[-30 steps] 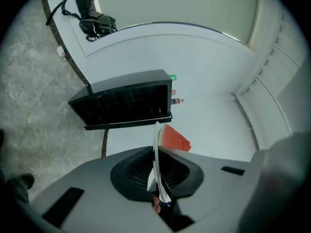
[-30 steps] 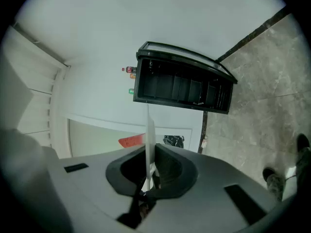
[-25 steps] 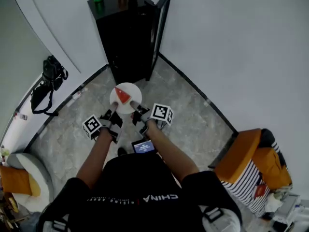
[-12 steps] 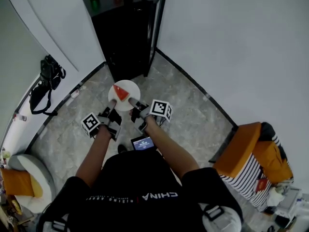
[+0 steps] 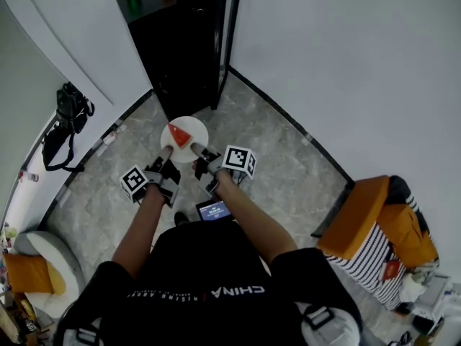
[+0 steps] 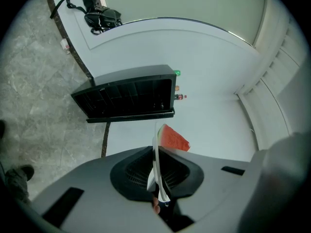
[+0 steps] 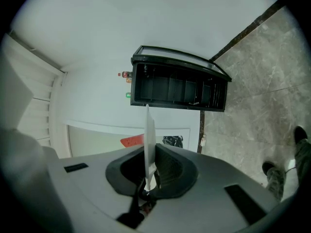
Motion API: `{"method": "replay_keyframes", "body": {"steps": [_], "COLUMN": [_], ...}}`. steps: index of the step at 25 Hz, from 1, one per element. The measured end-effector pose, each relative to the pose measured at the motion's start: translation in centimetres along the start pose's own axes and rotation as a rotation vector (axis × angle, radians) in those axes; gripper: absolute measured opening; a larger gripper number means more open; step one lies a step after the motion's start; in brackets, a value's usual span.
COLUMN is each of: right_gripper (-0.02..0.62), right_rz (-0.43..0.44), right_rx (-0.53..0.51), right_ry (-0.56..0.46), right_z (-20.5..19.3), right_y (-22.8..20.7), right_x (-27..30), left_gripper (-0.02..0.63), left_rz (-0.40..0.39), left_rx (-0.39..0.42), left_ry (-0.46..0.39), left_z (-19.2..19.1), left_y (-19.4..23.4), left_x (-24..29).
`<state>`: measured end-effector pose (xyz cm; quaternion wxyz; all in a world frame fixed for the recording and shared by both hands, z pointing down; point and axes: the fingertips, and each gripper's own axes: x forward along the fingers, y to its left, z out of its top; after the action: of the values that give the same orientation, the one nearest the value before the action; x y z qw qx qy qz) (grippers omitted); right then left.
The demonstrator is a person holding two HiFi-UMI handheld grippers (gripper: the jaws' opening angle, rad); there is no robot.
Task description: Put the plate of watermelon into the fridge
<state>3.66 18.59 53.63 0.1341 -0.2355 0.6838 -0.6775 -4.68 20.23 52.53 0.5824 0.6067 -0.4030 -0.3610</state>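
Even, soft indoor light, pale walls bright without glare, faint shadows, strong fisheye bending with dark rounded corners (both gripper views), near gripper bodies slightly blurred

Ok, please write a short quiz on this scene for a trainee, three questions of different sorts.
1. True or false: the door of the fridge stands open.
2. What lies on the plate? A) a watermelon slice B) bread C) nothing
3. Fill in: the left hand-held gripper and the right hand-held gripper are both shut on the rim of the ____.

Key: 1 true; 2 A; 3 plate.
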Motion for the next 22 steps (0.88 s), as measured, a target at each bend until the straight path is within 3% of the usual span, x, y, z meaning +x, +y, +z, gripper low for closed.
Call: {"method": "replay_keyframes", "body": {"steps": [13,22], "right_gripper": [0.029,0.029], "right_rz": [0.002,0.003], "right_rx": [0.036,0.06], "right_ry": [0.034,0.029], "right_z": [5.6,7.1], "right_y": [-2.2,-3.3], "right_x": [-3.6,-0.2], "left_gripper": [0.032,0.032], "left_rz": [0.019,0.009], "left_rx": [0.01,-0.005], "left_ry": [-0.033,-0.03], "left_z": [-4.6,-1.8], "left_y": [1.1,2.1], "left_x": [5.2,7.3]}}
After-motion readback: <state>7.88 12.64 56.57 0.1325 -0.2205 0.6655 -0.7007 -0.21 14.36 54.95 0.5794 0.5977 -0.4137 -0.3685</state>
